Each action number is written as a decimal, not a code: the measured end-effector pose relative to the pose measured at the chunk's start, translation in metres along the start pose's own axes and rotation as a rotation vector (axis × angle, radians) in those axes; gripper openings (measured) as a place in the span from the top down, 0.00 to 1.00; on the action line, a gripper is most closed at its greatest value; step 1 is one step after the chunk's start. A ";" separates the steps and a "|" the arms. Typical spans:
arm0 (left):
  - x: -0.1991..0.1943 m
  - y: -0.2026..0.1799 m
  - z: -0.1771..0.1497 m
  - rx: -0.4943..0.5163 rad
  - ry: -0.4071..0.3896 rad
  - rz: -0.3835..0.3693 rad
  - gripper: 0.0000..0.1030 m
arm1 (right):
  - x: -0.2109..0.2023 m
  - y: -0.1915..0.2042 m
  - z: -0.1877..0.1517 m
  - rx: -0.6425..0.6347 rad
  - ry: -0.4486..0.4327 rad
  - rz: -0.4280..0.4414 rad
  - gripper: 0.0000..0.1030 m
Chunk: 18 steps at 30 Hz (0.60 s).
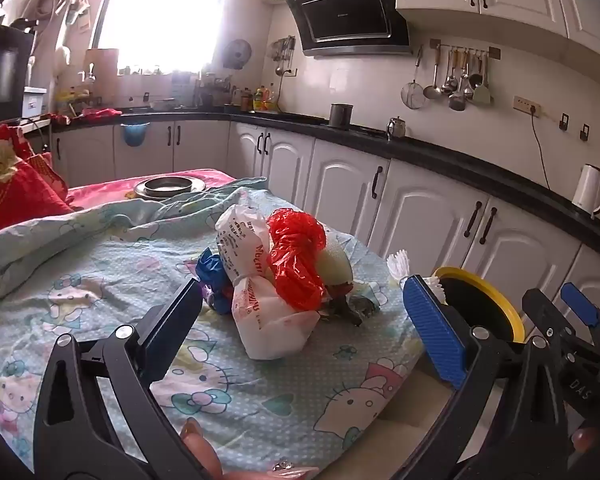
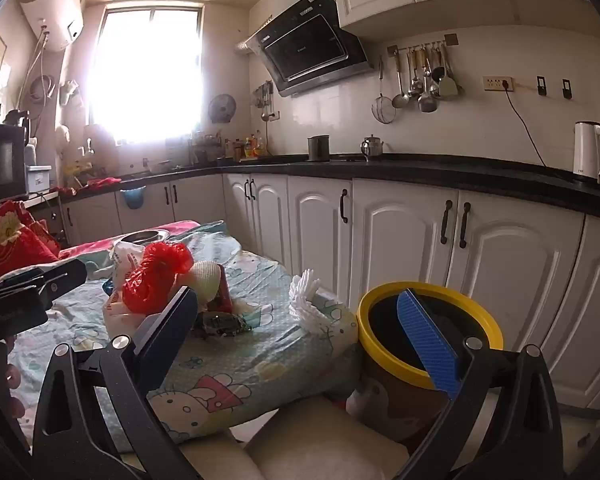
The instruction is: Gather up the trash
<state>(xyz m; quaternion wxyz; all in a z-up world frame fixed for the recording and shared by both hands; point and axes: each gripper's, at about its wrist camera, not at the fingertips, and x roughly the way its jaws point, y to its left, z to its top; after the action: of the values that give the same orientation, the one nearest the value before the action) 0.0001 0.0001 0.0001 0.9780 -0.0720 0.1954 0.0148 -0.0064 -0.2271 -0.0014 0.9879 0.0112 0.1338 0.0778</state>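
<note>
1. Closest to me in the left wrist view is the left gripper, jaws spread wide and holding nothing, with the trash pile sitting right in the gap ahead of it.
2. That pile is a knotted white plastic bag, a crumpled red plastic bag resting against it, a scrunched blue wrapper tucked on the left side, a pale foam fruit net behind, and some dark scraps low on the right.
3. White bag's long axis runs roughly away from me and leans a little left, so the fingers would straddle it across the knot, I reckon.
4. Right gripper is wide open and empty too. From its view the pile lies off to its left, while the yellow-rimmed bin sits just ahead, beside the table edge. A white frilly thing lies near that edge; I can't tell what it is.
5. So my call: left is nearer the trash, right is nearer the bin.
6. Surface is a rumpled Hello Kitty cloth, soft and wrinkly, so it could bunch up under a finger.
7. Room is a kitchen: white cabinets, black countertop, an electric kettle, and a window blowing out the exposure.
</note>
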 end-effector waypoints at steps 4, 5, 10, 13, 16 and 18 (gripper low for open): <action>0.001 -0.001 0.000 0.003 -0.004 -0.001 0.10 | 0.000 0.000 0.000 -0.006 -0.006 -0.005 0.06; 0.001 -0.001 0.000 0.004 -0.004 0.001 0.10 | 0.000 0.000 0.000 -0.008 -0.010 -0.004 0.06; 0.000 0.000 0.000 0.000 -0.010 -0.002 0.10 | 0.000 0.000 0.000 -0.006 -0.007 0.000 0.06; 0.000 0.000 0.000 0.000 -0.011 -0.001 0.10 | 0.000 0.000 0.000 -0.006 -0.004 0.000 0.06; 0.000 0.000 0.000 0.000 -0.009 -0.005 0.10 | 0.001 0.000 0.000 -0.005 -0.004 -0.001 0.06; 0.000 0.000 0.000 0.000 -0.009 -0.004 0.10 | 0.000 0.000 0.000 -0.005 -0.003 -0.004 0.06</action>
<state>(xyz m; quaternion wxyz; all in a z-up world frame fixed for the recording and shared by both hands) -0.0001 -0.0001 0.0001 0.9789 -0.0725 0.1907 0.0130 -0.0059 -0.2267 -0.0013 0.9883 0.0084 0.1320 0.0762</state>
